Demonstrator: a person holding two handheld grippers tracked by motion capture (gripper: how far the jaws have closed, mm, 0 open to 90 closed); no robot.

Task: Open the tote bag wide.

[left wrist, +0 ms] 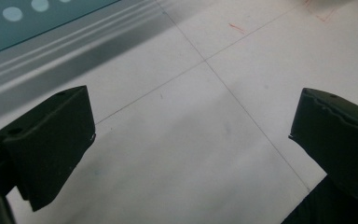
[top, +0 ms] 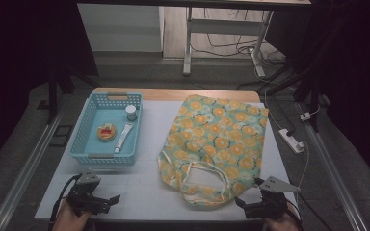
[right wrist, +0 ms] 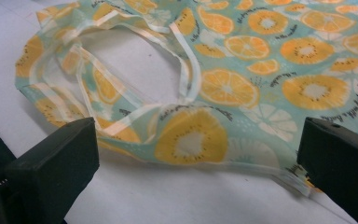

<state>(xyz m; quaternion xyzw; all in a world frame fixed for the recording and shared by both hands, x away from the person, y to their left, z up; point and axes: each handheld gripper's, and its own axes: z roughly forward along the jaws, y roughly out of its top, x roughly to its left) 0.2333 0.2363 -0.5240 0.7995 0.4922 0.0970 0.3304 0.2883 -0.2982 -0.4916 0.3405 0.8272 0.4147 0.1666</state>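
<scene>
We are holding both tools low at the counter's near edge, each with its jaws standing wide apart and gripping nothing. Our right tool is facing the teal cloth tote bag printed with orange slices, lying flat just at its eleven o'clock. Our left tool is hovering over bare white counter, the light blue slotted plastic basket at its twelve o'clock.
</scene>
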